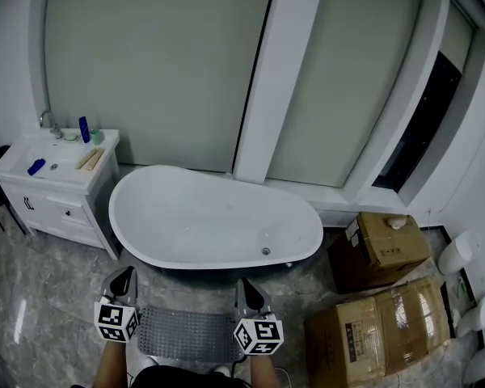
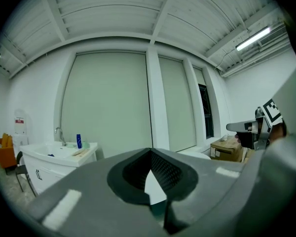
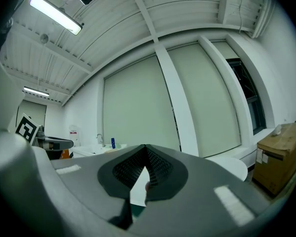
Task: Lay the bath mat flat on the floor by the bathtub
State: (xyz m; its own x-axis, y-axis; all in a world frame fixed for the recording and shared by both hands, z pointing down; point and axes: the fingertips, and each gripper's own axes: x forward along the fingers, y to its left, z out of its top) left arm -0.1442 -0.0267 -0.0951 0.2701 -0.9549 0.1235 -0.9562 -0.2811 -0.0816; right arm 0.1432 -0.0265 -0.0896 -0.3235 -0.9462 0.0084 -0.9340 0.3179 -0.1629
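The mat (image 1: 186, 334) lies on the marble floor (image 1: 56, 314) at six o'clock in the head view. It is a grey studded sheet spread out just in front of the tub (image 1: 317, 231), with its long side running along the tub's near wall. Its near edge is hidden behind the person's dark clothing, so I cannot tell whether that edge lies flat. The left gripper (image 1: 123, 280) hovers over the mat's left end at seven o'clock, and the right gripper (image 1: 249, 292) is over its right end at five o'clock. Both point away from the person towards the tub. Each gripper's own view shows its jaws with tips pressed together and nothing between them, just a sliver of white tub visible through the gap lower down. Neither gripper touches the mat as far as I can see. The white oval tub fills the middle of the room, its drain (image 1: 266, 251) near the right end. A white vanity (image 1: 52, 180) stands at nine o'clock, just beside the tub's left end, with a faucet (image 1: 50, 124) and a blue bottle (image 1: 84, 128) on top. At three to four o'clock two cardboard boxes sit on the floor, one (image 1: 384, 245) close to the tub's right end and a larger one (image 1: 380, 334) nearer the person. Pale blinds (image 1: 153, 63) cover the windows behind the tub.
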